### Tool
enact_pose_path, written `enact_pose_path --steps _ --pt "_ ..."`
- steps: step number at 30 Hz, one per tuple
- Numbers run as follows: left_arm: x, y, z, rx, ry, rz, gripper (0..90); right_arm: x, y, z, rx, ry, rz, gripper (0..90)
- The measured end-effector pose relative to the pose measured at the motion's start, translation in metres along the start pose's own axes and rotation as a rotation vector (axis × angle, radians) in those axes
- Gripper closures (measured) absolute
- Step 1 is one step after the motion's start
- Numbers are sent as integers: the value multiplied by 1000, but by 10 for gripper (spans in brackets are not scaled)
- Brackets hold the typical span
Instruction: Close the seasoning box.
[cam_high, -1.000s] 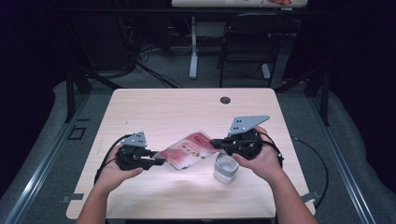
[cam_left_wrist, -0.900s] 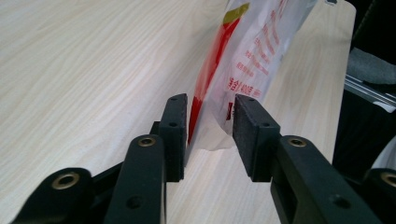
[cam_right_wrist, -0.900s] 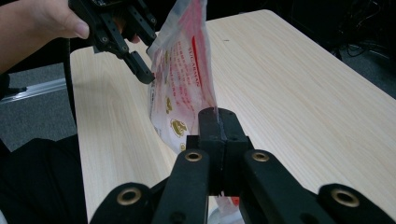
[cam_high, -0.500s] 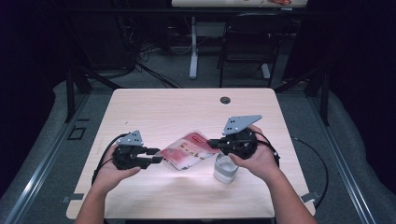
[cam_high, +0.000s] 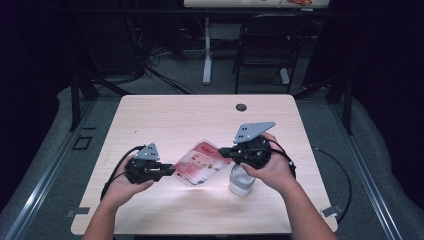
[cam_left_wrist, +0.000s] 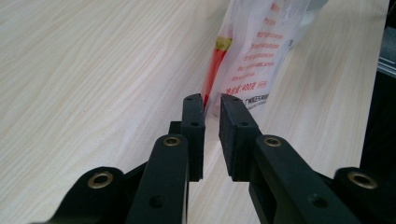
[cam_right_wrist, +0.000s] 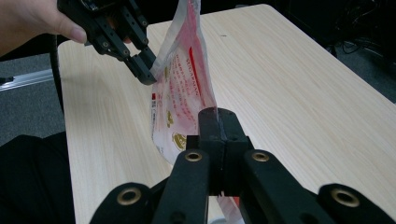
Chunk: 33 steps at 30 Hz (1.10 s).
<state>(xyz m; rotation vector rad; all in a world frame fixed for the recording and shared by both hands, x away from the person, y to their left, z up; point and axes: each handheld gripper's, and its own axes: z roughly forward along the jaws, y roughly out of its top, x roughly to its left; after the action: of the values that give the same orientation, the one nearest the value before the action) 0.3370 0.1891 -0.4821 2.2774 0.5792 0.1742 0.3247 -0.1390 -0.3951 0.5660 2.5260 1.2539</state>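
We see a light wooden table (cam_high: 165, 115) with a round cable hole (cam_high: 241, 107) near its far edge, on grey carpet (cam_high: 320, 115). Beyond stand a dark chair (cam_high: 262, 55) and a white desk leg (cam_high: 206, 50); the room's edges are dark.

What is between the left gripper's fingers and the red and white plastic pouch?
Nothing visible. The left gripper has its fingers slightly apart right at the edge of the red and white plastic pouch, with bare wooden table beside it. The right gripper is shut on the pouch's other edge.

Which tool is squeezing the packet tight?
The right tool: its jaws are shut on the red-and-white packet. The left tool shows a gap.
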Motion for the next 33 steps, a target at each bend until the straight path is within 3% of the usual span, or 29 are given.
enact_pose_path --steps 19,25,33 --pt "-1 -13 25 4 28 -18 828 2 -1 12 19 4 3 900" --pt "-3 -17 33 35 34 -12 829 3 -4 17 37 10 10 900" --pt "-3 -20 36 45 20 -15 828 4 -5 20 23 20 12 894"
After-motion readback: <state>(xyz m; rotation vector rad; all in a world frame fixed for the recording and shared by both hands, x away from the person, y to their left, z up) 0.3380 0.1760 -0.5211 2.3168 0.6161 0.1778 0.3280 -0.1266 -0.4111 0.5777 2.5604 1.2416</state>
